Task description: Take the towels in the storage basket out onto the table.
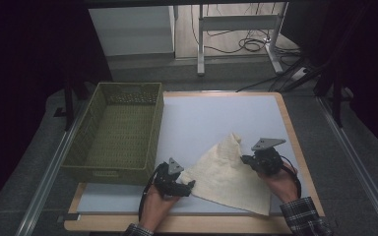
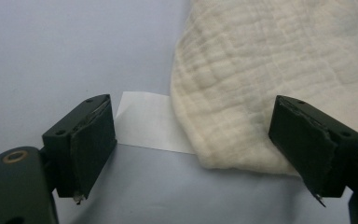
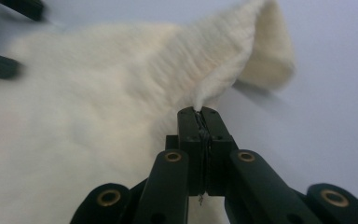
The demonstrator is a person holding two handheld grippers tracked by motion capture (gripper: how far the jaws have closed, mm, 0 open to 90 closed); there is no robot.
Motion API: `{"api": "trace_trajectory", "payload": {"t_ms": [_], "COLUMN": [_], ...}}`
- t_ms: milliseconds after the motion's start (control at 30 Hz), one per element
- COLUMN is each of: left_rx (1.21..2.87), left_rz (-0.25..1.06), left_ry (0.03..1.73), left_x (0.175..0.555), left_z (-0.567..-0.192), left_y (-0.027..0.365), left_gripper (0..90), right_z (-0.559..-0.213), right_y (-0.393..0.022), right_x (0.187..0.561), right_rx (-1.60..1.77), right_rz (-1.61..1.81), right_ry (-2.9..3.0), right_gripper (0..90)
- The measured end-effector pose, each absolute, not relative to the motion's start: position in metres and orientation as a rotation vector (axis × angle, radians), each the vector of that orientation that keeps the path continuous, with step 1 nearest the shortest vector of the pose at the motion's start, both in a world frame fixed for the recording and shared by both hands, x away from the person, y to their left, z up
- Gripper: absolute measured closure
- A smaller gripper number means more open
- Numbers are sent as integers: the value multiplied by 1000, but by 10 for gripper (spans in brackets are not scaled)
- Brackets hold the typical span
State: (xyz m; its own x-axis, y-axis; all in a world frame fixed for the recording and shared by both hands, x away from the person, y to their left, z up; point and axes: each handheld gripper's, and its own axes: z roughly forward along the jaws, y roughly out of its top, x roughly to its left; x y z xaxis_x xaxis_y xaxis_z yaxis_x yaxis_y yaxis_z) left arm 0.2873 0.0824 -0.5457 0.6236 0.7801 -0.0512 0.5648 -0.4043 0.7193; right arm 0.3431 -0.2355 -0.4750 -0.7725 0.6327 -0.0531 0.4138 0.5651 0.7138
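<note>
With the cloth [image 3: 98, 116] pinched by the right gripper [image 3: 200, 112] and the left gripper [image 2: 191, 144] held apart, it could be dragged askew.

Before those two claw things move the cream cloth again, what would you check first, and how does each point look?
1. Right gripper shut on the cloth: ok, an edge fold is pinched between its jaws.
2. Left gripper has a hold: not ok, jaws stand open, cloth corner between them but unpinched.
3. Cloth free of snags: ok, it lies on the table, one corner lifted.
4. Basket ready: ok, it stands to the left with nothing inside.
5. Cloth folded neatly: not ok, it lies rumpled.
</note>
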Motion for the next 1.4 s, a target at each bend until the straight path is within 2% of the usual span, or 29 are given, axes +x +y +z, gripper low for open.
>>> {"api": "trace_trajectory", "payload": {"t_ms": [167,400,500,600,800,1067,1233,1400], "left_rx": [2120,2122,2118,2116,2119,2118,2118,2118], "left_rz": [384,384,384,384,384,384,384,384], "left_ry": [1050,1048,1051,1052,1052,1051,1052,1051], "left_x": [287,287,287,287,287,287,287,287], "left_z": [-546,-546,-546,-546,-546,-546,-546,-546], "left_y": [82,82,82,82,82,82,82,82], "left_gripper": [148,148,148,148,148,148,148,148], "right_z": [-465,-505,-512,-503,-475,-475,-479,-482], "right_y": [-206,-175,-175,-183,-207,-229,-225,-216], "right_x": [321,307,307,307,310,328,322,312], "right_rx": [730,686,706,723,745,849,829,795], "right_rz": [1075,1007,993,1033,1051,1044,1053,1022], "right_ry": [2578,2718,2753,2741,2659,2624,2646,2668], "right_gripper": [881,868,812,755,727,726,728,862]}}
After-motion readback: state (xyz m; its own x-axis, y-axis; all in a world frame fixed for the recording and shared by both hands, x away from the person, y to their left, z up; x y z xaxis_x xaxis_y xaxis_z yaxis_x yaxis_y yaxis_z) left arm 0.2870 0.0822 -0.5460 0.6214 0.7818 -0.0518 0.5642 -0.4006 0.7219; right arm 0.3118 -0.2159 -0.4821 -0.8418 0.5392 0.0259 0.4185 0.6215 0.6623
